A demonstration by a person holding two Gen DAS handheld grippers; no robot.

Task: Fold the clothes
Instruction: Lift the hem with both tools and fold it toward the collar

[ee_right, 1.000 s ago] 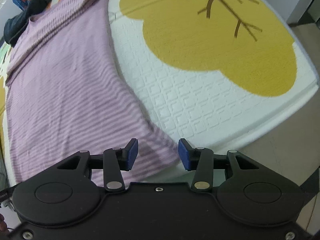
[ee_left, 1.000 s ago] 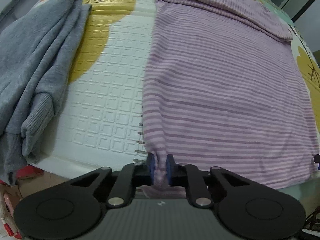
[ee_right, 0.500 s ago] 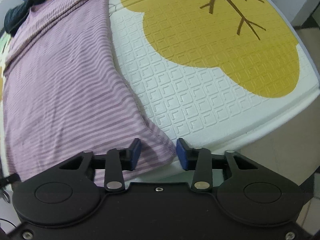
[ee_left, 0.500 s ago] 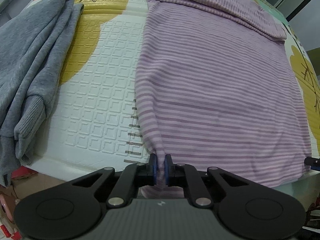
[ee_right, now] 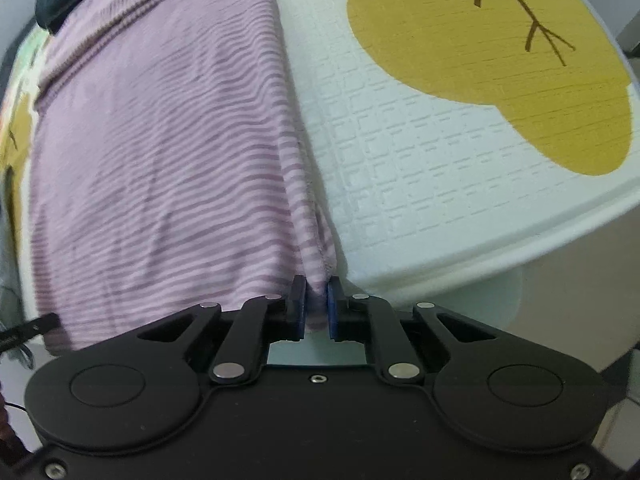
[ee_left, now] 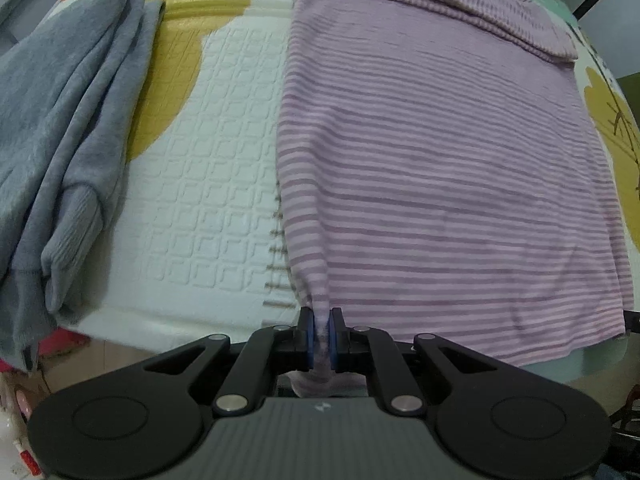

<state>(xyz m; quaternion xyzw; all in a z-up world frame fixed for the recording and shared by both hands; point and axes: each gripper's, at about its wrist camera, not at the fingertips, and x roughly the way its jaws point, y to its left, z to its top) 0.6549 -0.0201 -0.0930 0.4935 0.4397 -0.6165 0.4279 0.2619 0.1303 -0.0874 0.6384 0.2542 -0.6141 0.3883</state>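
Both claws pinch near hem corners of the striped purple top [ee_left: 432, 168]: left gripper [ee_left: 321, 334] on one, right gripper [ee_right: 317, 306] on the other. Top lies flat on the foam mat [ee_left: 208, 200]. Looks like a hem-to-collar fold; next needs both corners lifted evenly, fwd. Grey sweater [ee_left: 60, 128] is partly cropped; collar end blurry.

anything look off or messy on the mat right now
The grey sweater is bunched in a loose heap at the mat's left edge, one cuff drooping over the side. The striped purple shirt lies flat, both near corners pinched by the left gripper and right gripper.
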